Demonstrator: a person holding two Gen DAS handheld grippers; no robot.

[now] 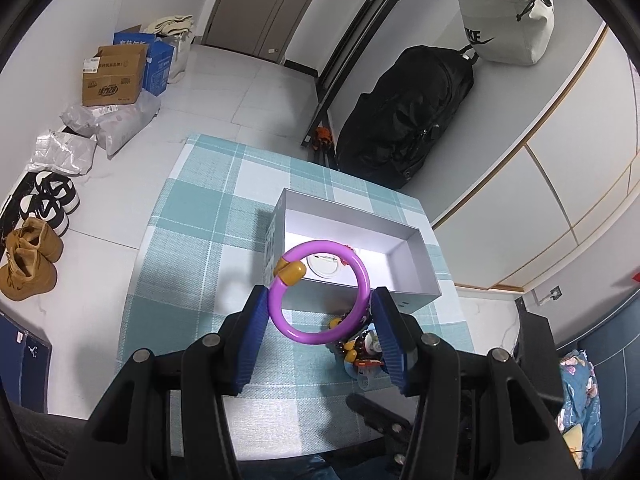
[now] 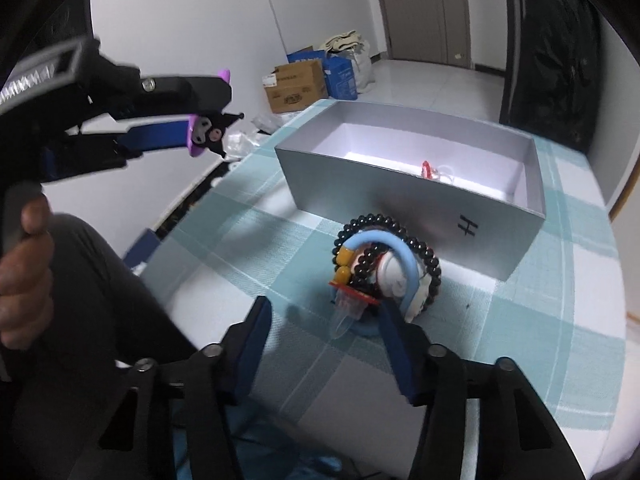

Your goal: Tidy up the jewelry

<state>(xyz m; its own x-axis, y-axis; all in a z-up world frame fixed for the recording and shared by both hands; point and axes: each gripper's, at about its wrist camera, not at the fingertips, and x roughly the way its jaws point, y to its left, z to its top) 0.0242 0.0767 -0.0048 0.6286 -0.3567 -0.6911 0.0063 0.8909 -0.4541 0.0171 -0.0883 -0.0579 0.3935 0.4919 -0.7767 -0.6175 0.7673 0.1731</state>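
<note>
Midway through sorting: purple plastic ring bracelet pinched between left gripper jaws above open grey cardboard box already holding a few pieces, right gripper spread wide and empty over remaining pile of beaded and blue bracelets on checked tablecloth.

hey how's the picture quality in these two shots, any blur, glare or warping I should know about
Left wrist view: sharp, strong fisheye bending at the edges, white glare on the box floor behind the purple ring. Right wrist view: softer, with motion blur on the left gripper and hand; same bright patch inside the box.
</note>
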